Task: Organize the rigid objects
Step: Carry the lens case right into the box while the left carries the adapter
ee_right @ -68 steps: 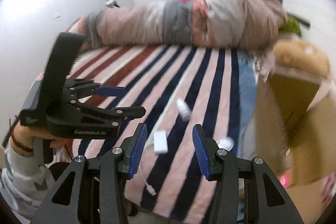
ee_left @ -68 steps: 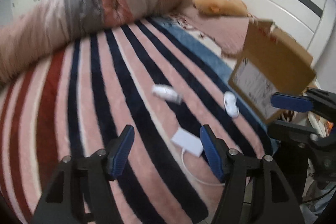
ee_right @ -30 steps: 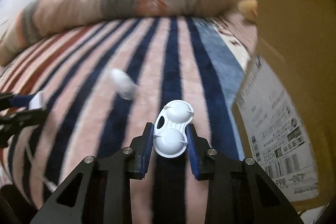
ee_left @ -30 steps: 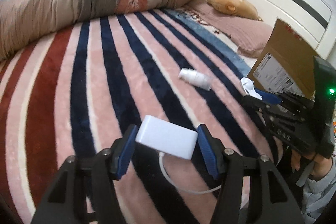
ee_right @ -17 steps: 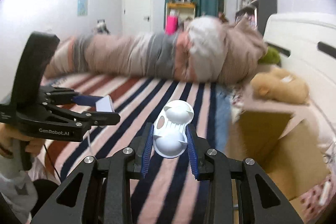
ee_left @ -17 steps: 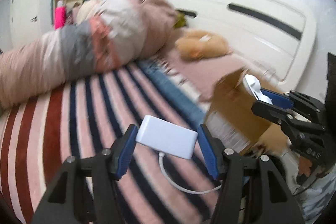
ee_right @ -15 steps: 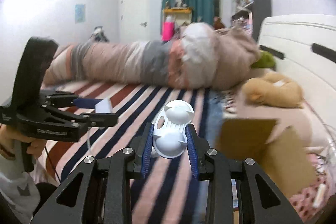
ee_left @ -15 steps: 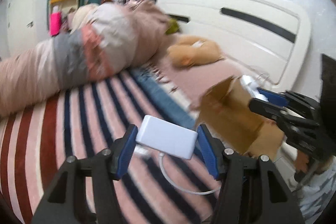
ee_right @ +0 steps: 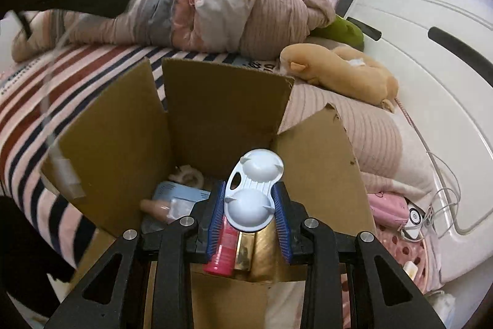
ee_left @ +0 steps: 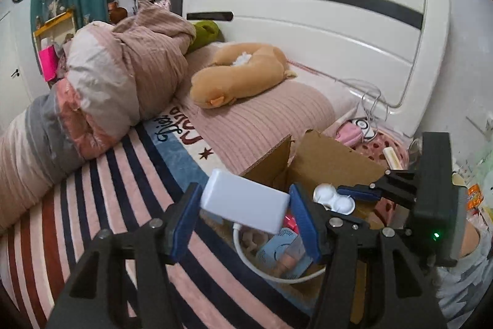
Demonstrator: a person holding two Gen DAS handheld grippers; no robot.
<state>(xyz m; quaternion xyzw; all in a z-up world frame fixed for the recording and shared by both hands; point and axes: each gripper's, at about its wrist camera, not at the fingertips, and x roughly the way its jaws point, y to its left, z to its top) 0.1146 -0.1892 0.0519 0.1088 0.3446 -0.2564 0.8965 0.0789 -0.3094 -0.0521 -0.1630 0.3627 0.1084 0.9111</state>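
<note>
My left gripper [ee_left: 245,205] is shut on a white charger block [ee_left: 245,199]; its white cable [ee_left: 271,270] hangs down in a loop over the open cardboard box [ee_left: 332,159]. My right gripper [ee_right: 249,205] is shut on a white two-cup plastic case [ee_right: 251,190], held just above the box opening [ee_right: 225,104]. The right gripper and its case [ee_left: 334,199] also show in the left wrist view, over the box. Inside the box lie a blue packet [ee_right: 178,193], a pink tube [ee_right: 225,245] and a gold item [ee_right: 262,248].
The box stands at the edge of a bed with a striped blanket [ee_left: 101,181]. A rolled duvet [ee_left: 101,82], a tan plush toy [ee_left: 240,79] and a ribbed pink pillow [ee_left: 271,119] lie behind it. A white headboard [ee_left: 323,14] is at the right.
Both grippers have lifted their items off the striped blanket and swung right; they now hang over the open box. Both stay shut.
</note>
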